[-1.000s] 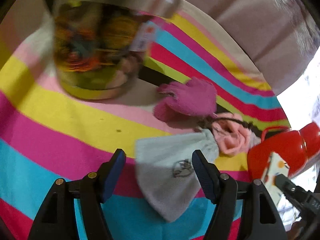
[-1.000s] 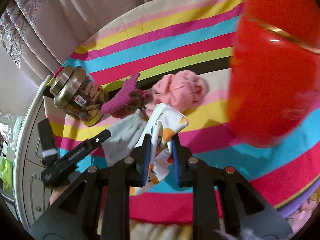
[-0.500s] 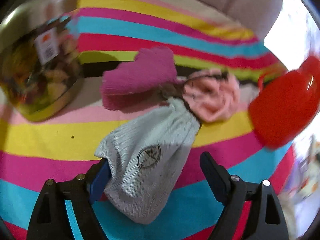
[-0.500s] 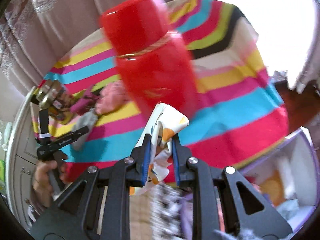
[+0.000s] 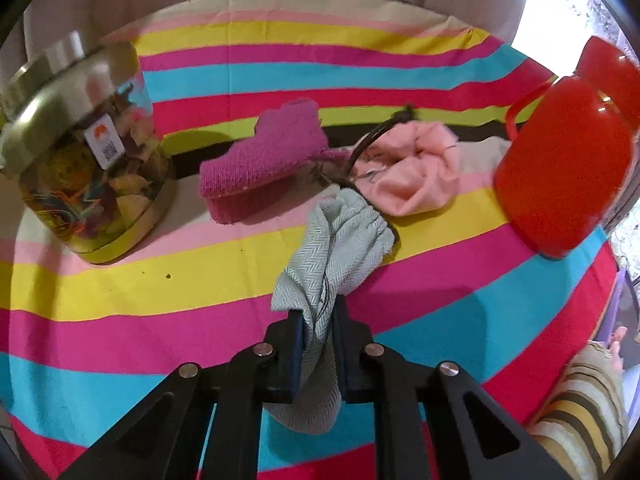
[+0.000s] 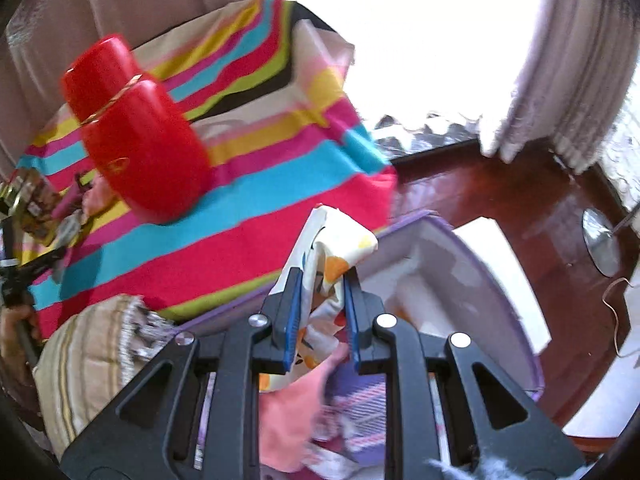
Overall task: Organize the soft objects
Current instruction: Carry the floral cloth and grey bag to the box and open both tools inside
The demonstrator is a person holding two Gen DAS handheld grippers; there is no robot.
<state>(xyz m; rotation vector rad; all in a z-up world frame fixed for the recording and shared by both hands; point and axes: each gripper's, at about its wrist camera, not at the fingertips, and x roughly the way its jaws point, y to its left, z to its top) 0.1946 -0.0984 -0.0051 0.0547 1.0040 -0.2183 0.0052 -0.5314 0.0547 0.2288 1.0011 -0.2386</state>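
My left gripper (image 5: 318, 316) is shut on a grey herringbone drawstring pouch (image 5: 340, 240) and holds it just above the striped cloth (image 5: 120, 312). Behind it lie a magenta knit piece (image 5: 268, 160) and a pink crumpled cloth (image 5: 412, 172). My right gripper (image 6: 320, 280) is shut on a white cloth with orange print (image 6: 332, 256) and holds it over a purple-rimmed storage box (image 6: 480, 280) beside the table. The box holds pink and plaid fabrics.
A red thermos jug (image 5: 560, 160) stands at the table's right end, also in the right wrist view (image 6: 136, 140). A gold-lidded jar of dried flowers (image 5: 84, 160) stands at the left. Dark wooden floor (image 6: 500, 188) lies beyond the box.
My left gripper has closed on the grey pouch and lifted it. My right gripper has swung right with the printed cloth, from over the table to above the purple box.
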